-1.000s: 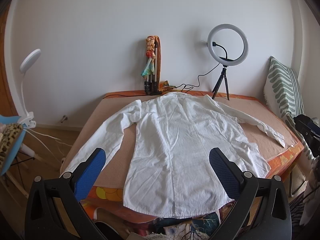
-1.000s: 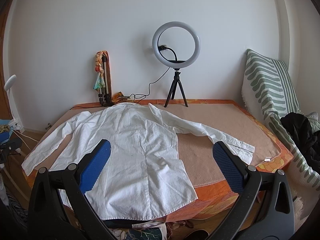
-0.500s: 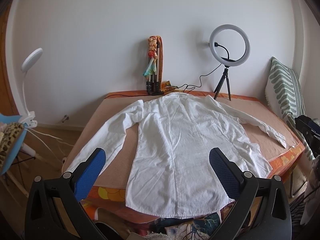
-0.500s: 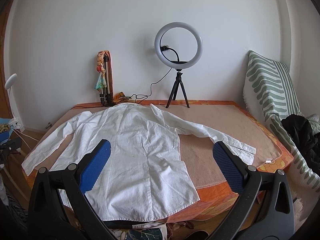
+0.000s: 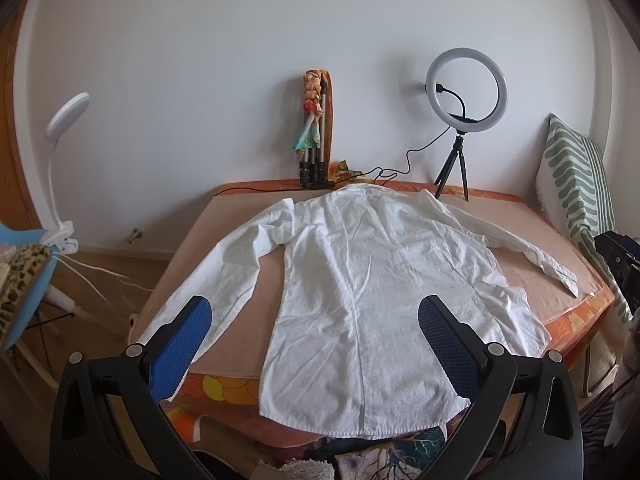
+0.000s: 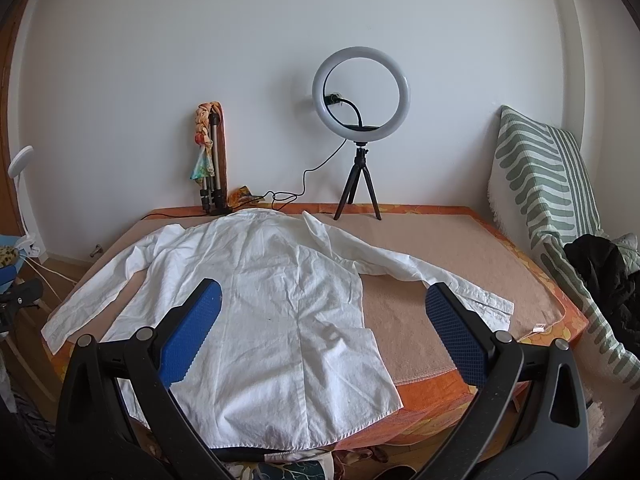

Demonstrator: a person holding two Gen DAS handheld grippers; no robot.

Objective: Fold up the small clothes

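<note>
I find the shirt (image 5: 372,300) flat on the bed (image 5: 520,280), unfolded; both hand-held grippers (image 5: 316,344) (image 6: 324,336) gape, empty.

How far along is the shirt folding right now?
Done: the white shirt lies spread flat, back up, on the bed, both sleeves out to the sides, hem hanging over the near edge. In hand: nothing; the left claw and right claw are both open above it. Left: every fold, sleeves and body; no crease is made yet.
</note>
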